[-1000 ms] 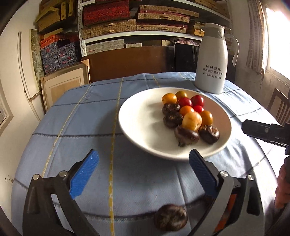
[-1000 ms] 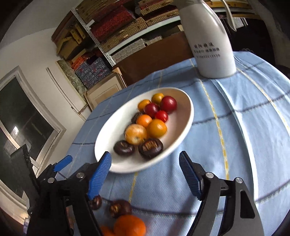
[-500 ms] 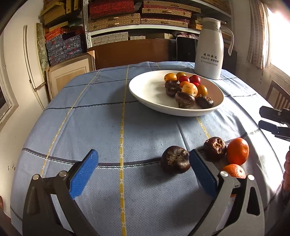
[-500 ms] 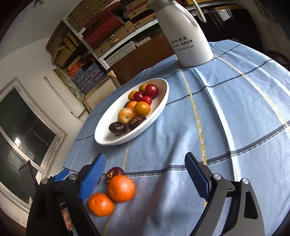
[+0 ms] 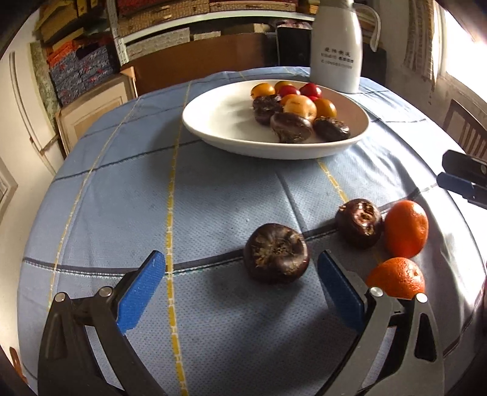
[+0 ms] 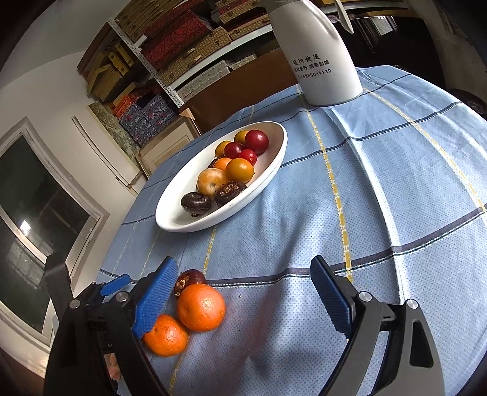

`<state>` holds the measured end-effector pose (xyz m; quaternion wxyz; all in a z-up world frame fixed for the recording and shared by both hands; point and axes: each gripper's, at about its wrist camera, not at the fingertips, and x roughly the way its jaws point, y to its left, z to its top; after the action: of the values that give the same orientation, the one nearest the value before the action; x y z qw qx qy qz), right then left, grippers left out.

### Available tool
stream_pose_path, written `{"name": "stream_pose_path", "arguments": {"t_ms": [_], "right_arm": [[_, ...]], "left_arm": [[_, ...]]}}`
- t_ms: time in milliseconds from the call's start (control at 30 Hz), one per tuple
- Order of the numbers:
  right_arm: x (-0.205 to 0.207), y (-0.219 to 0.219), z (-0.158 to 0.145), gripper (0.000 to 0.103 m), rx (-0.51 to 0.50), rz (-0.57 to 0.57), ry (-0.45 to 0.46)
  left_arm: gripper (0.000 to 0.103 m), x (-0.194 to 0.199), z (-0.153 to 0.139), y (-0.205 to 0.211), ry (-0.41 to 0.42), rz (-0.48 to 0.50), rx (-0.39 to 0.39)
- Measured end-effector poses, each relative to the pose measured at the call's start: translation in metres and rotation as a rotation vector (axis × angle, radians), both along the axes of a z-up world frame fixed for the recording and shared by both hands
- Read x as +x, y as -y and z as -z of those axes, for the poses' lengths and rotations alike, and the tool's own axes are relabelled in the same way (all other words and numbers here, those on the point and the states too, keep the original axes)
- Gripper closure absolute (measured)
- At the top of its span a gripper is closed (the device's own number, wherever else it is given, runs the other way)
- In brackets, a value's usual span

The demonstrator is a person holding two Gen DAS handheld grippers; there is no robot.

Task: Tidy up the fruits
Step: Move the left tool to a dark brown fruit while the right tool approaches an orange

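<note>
A white oval plate (image 5: 222,121) (image 6: 274,164) holds several orange, red and dark brown fruits. On the blue cloth lie two dark brown fruits (image 5: 275,257) (image 5: 359,222) and two oranges (image 5: 406,228) (image 5: 395,277). My left gripper (image 5: 242,288) is open and empty, with the nearer brown fruit just ahead of its right finger. My right gripper (image 6: 243,295) is open and empty; the oranges (image 6: 201,307) (image 6: 166,335) and a brown fruit (image 6: 188,280) lie by its left finger. The right gripper's fingertips (image 5: 462,179) show at the left wrist view's right edge.
A white thermos jug (image 5: 336,48) (image 6: 316,58) stands behind the plate. The round table's edge curves close on all sides. Shelves of boxes (image 5: 152,18), a wooden chair (image 5: 465,128) and a window (image 6: 30,213) surround the table.
Both grippers have pulled back from the plate toward the near table edge. The loose brown fruits and oranges have come into view ahead of them. Both stay open.
</note>
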<state>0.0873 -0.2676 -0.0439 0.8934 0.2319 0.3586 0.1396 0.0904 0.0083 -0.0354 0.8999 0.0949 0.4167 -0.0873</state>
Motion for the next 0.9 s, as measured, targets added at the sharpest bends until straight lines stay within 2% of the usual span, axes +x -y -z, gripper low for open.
{"name": "stream_pose_path", "arguments": {"t_ms": [133,267,333,400,567,667,733,800,867,900], "right_arm": [[0.000,-0.001,0.000,0.013,-0.008,-0.003,-0.001],[-0.001,-0.002,0.000,0.013,-0.006,-0.004,0.000],[-0.001,-0.004,0.000,0.013,-0.011,-0.013,0.001],[-0.003,-0.009,0.000,0.013,-0.033,-0.034,0.002],[-0.015,-0.039,-0.001,0.014,-0.153,-0.141,0.027],[-0.026,-0.054,0.000,0.024,-0.237,-0.174,0.043],[-0.027,-0.055,-0.001,0.030,-0.237,-0.186,0.045],[-0.024,-0.053,0.003,0.041,-0.228,-0.185,0.019],[-0.021,-0.055,0.006,0.050,-0.214,-0.196,-0.006],[-0.020,-0.056,0.007,0.051,-0.204,-0.206,-0.009]], "left_arm": [[0.004,0.005,0.001,-0.014,-0.025,-0.032,-0.070],[0.004,0.006,0.000,-0.026,-0.005,-0.101,-0.039],[0.004,0.008,0.000,-0.034,-0.014,-0.133,-0.055],[0.005,0.011,0.002,-0.036,-0.031,-0.130,-0.065],[0.005,0.009,0.004,-0.019,-0.032,-0.067,-0.004],[0.004,0.010,0.006,-0.016,-0.040,-0.058,0.012],[0.004,0.012,0.007,-0.020,-0.057,-0.064,-0.014],[0.004,0.014,0.008,-0.025,-0.081,-0.071,-0.057],[0.004,0.014,0.009,-0.025,-0.080,-0.076,-0.054],[0.004,0.014,0.008,-0.024,-0.078,-0.076,-0.050]]}}
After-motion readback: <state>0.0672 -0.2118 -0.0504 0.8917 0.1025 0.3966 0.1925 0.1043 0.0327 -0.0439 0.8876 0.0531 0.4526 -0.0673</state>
